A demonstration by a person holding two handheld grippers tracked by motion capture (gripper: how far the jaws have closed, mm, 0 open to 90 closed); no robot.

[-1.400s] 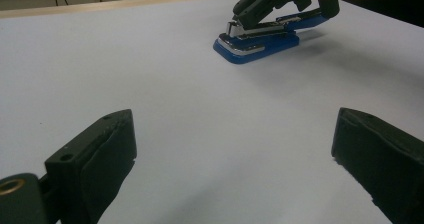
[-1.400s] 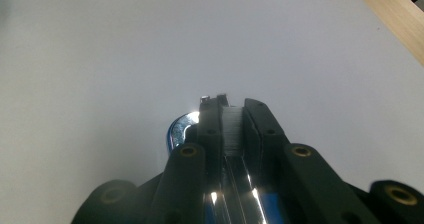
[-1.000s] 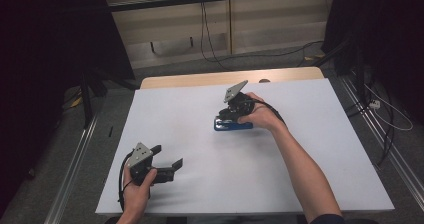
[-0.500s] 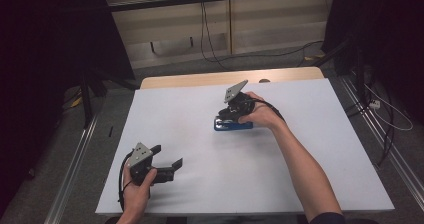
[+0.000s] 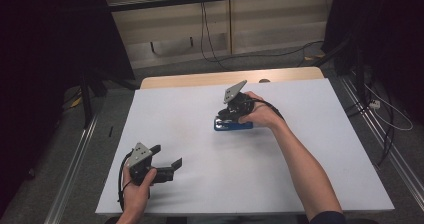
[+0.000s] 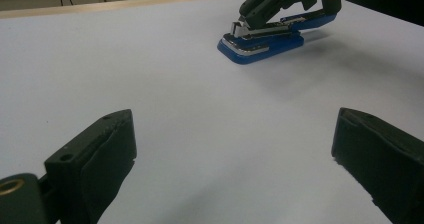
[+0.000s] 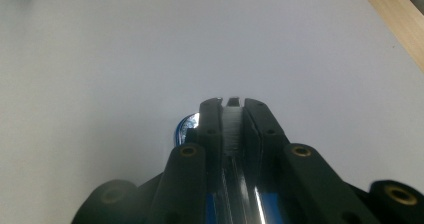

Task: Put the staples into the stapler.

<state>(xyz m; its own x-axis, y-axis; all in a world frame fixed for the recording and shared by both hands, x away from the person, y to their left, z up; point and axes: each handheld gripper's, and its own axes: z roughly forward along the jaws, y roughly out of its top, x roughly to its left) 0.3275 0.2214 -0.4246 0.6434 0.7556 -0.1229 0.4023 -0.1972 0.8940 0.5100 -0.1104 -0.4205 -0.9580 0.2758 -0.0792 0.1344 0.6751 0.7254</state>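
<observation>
The right gripper (image 5: 226,115) was clamped on the stapler (image 5: 233,125) lying crosswise mid-bench (image 5: 300,184), while the open left gripper (image 5: 167,159) rested well apart, near the front edge.

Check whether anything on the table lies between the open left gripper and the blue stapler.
Nothing visible does. From the left gripper, bare white table runs up to the blue stapler. The right gripper is already clamped on the stapler's top.

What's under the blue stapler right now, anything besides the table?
The blue stapler lies directly on the white table, nothing else visible beneath its edges. The right gripper is clamped on its upper arm, covering the rear top. The surface under the base is hidden.
</observation>
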